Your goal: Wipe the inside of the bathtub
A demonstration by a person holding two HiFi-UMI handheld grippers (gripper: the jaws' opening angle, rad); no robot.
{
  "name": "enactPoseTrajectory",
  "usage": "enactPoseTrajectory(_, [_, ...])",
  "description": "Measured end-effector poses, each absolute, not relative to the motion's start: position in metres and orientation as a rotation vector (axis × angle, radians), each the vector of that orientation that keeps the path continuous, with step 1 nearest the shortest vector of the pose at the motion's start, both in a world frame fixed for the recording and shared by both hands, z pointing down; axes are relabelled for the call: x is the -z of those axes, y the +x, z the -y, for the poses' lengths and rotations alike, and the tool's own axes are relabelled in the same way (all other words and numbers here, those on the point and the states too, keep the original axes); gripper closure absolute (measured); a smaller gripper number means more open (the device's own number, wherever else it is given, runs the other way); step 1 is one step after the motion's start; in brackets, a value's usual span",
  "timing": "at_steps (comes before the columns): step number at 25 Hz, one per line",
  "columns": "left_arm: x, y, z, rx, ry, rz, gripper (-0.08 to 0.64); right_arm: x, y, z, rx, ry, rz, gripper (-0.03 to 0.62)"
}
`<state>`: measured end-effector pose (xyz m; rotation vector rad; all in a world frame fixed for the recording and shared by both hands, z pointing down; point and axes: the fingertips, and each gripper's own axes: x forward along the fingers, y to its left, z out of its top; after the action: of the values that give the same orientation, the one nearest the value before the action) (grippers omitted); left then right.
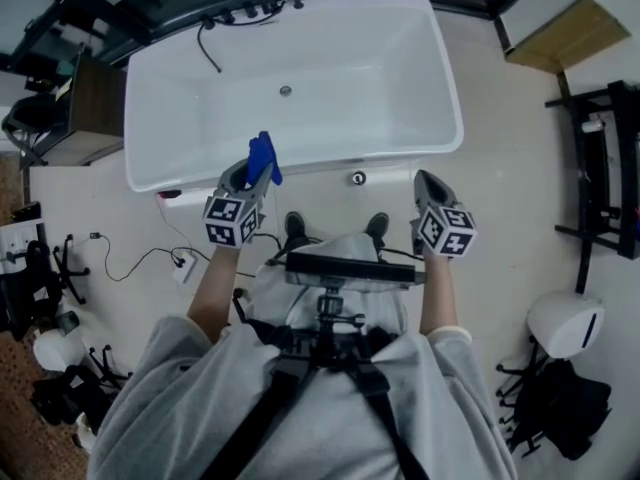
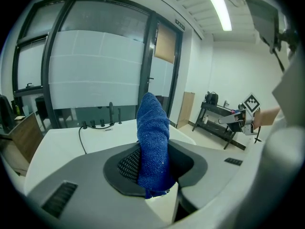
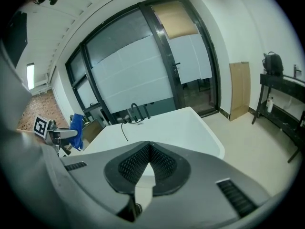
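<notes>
A white freestanding bathtub [image 1: 400, 118] lies in front of me, with a drain [image 1: 285, 91] in its floor and a dark faucet set [image 1: 250, 13] on its far rim. My left gripper [image 1: 250, 173] hovers at the tub's near rim, shut on a blue cloth [image 1: 263, 158] that sticks up between its jaws. The blue cloth [image 2: 153, 142] fills the middle of the left gripper view. My right gripper [image 1: 427, 183] is held just short of the near rim, to the right, shut with nothing in it. In the right gripper view the bathtub [image 3: 176, 128] stretches ahead.
A black shower hose [image 1: 208, 46] hangs into the tub. A cable [image 1: 140, 260] and plug lie on the floor at the left. A black rack [image 1: 600, 168] stands at the right, a white stool [image 1: 565, 323] and a dark bag [image 1: 560, 408] below it. My shoes [image 1: 295, 228] are at the tub's base.
</notes>
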<state>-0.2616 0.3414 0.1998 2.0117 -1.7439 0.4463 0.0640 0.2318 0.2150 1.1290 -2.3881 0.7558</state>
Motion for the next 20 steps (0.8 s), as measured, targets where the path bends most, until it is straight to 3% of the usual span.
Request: enactPoseTrajectory(20, [-0.201, -0.284, -0.375, -0.385, 1.895, 1.831, 0.434, -0.219, 0.03, -0.232, -0.699, 0.971, 2.4, 0.584])
